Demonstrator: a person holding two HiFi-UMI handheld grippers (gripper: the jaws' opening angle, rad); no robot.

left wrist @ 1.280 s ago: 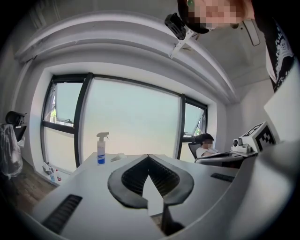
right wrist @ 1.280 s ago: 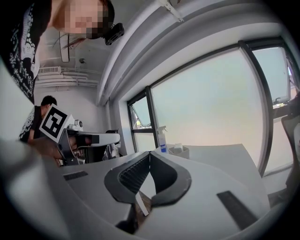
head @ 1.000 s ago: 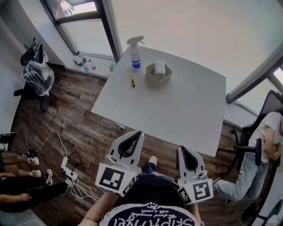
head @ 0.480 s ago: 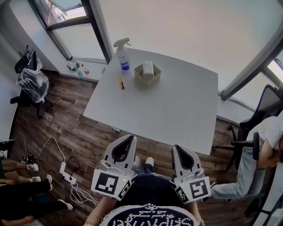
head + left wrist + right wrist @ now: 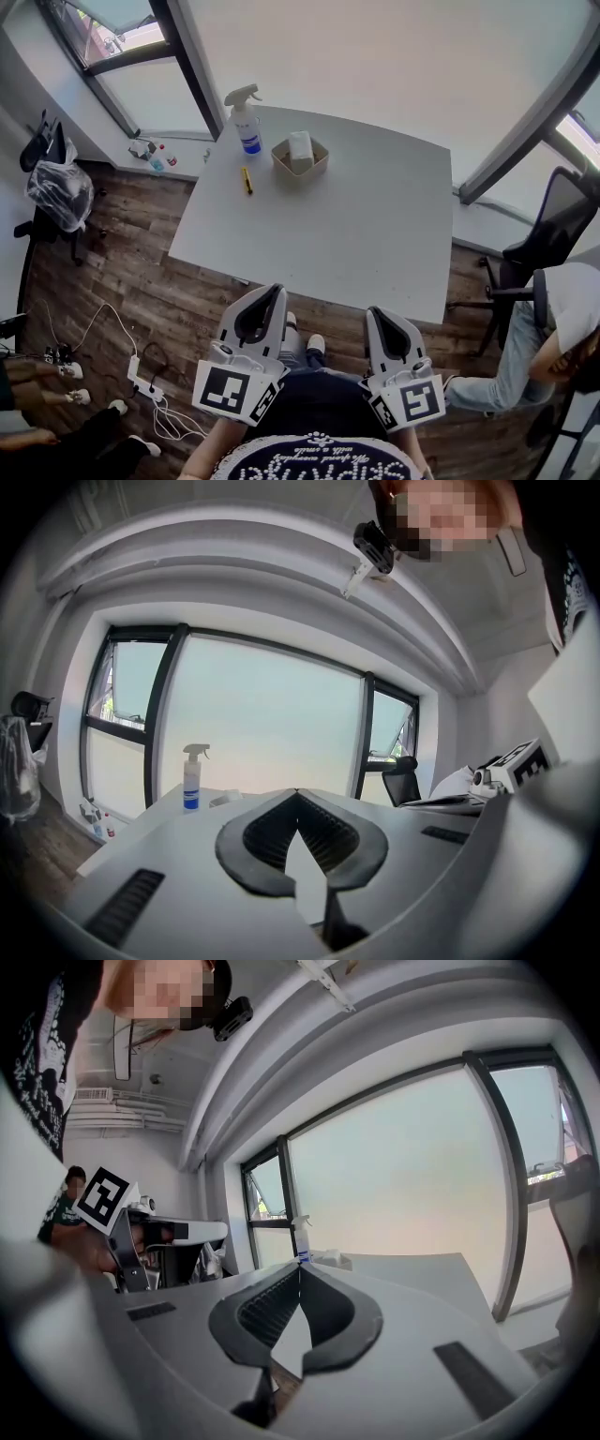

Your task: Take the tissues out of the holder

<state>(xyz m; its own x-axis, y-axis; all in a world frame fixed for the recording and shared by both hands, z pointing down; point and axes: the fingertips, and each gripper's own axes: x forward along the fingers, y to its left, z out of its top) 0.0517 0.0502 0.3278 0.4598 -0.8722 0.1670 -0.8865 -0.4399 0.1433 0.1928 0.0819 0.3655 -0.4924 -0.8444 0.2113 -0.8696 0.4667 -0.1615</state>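
A tan holder (image 5: 300,159) with a white tissue pack (image 5: 300,145) upright in it stands at the far side of the white table (image 5: 328,225). Both grippers hang well short of the table, above the wooden floor near my body. My left gripper (image 5: 279,291) is shut with nothing in it; its tips meet in the left gripper view (image 5: 297,792). My right gripper (image 5: 373,313) is likewise shut and empty, tips touching in the right gripper view (image 5: 300,1267). In the left gripper view the holder (image 5: 226,799) is a small shape far off on the table.
A spray bottle (image 5: 245,122) stands left of the holder and a yellow pen (image 5: 247,179) lies near it. An office chair (image 5: 539,253) and a seated person (image 5: 562,328) are at the right. Cables and a power strip (image 5: 145,380) lie on the floor at left.
The head view has shifted: the table and holder have slid left and slightly up in the picture. Both grippers stay shut and low, close to my body.
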